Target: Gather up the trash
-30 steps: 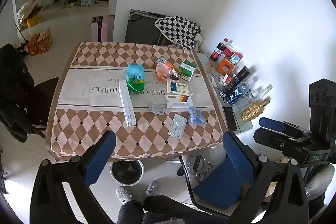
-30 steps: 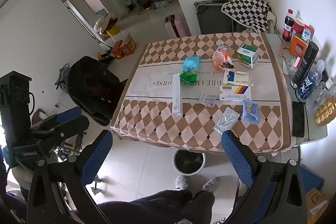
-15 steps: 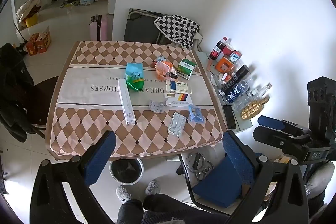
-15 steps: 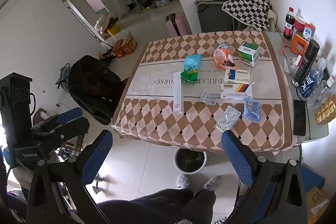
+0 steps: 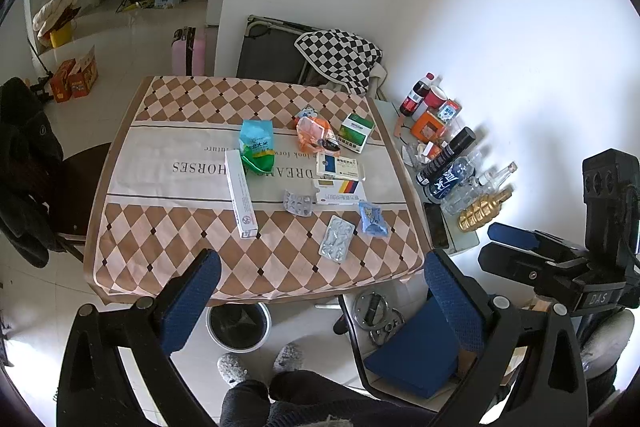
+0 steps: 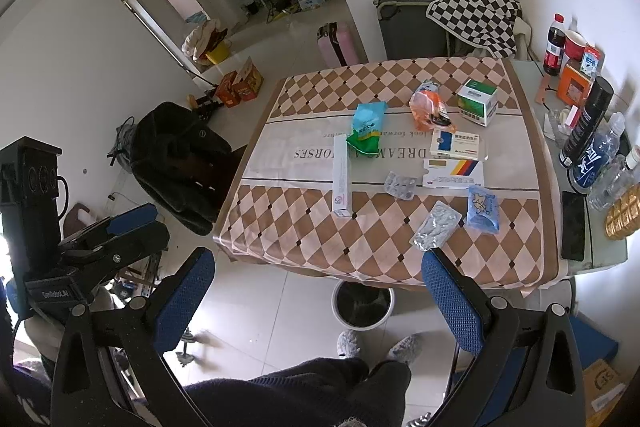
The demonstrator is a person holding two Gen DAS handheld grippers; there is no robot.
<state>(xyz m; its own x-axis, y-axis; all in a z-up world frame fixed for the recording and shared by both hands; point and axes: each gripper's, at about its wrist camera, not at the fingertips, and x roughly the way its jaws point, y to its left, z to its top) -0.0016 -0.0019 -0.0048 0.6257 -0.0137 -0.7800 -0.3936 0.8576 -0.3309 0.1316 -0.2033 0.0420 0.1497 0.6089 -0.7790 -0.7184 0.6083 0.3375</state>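
Trash lies on a checkered tablecloth point(image 5: 160, 235): a long white box point(image 5: 240, 193), a blue-green bag point(image 5: 257, 147), an orange bag point(image 5: 314, 133), a green box point(image 5: 356, 131), two flat medicine boxes point(image 5: 339, 167), two blister packs point(image 5: 337, 238) and a small blue packet point(image 5: 372, 219). A round bin point(image 5: 239, 323) stands on the floor at the table's near edge; it also shows in the right wrist view point(image 6: 362, 303). My left gripper point(image 5: 320, 287) and right gripper point(image 6: 318, 285) are both open and empty, held high in front of the table.
A side table point(image 5: 460, 247) at the right holds bottles, a cup and a phone. A black coat hangs on a chair point(image 6: 180, 159) at the left. A blue-seated chair point(image 5: 412, 359) stands at the right front. My feet are by the bin.
Both views have shifted slightly; the table sits a little lower and nearer in frame. Nothing on the table has moved and both grippers remain open.
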